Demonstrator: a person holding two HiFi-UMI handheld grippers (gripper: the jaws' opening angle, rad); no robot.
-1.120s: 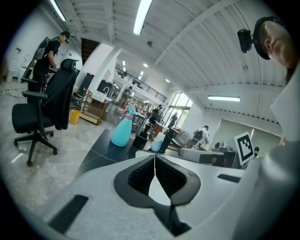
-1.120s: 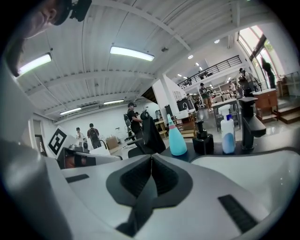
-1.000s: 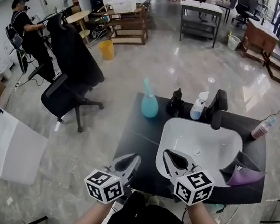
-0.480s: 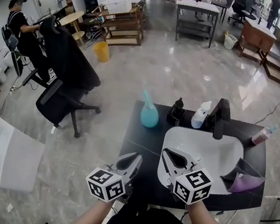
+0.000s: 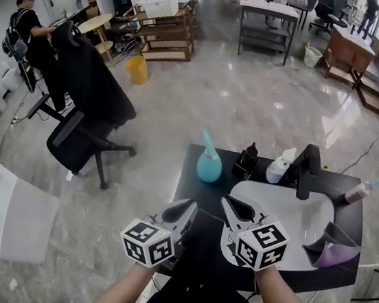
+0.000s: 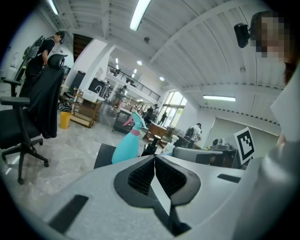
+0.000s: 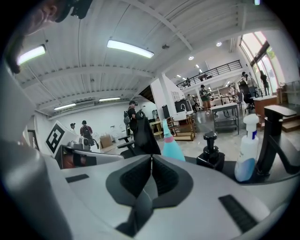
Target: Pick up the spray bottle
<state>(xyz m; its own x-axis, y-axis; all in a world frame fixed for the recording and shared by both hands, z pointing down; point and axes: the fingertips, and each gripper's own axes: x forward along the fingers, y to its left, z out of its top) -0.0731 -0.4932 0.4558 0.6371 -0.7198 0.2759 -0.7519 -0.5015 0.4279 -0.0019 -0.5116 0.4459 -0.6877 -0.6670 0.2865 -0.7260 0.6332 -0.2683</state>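
Observation:
The spray bottle is teal with a pink collar and stands upright at the back left of the black counter. It also shows ahead in the left gripper view and the right gripper view. My left gripper hovers over the counter's front left edge, short of the bottle; its jaws are shut with nothing between them. My right gripper sits beside it, at the front rim of the sink, also shut and empty.
A white sink with a black faucet fills the counter's right half. A black pump bottle and a white pump bottle stand behind it. A pink bottle and purple cloth lie at right. An office chair stands left.
Both grippers have moved forward together toward the counter and the teal bottle. Their jaws have stayed shut.

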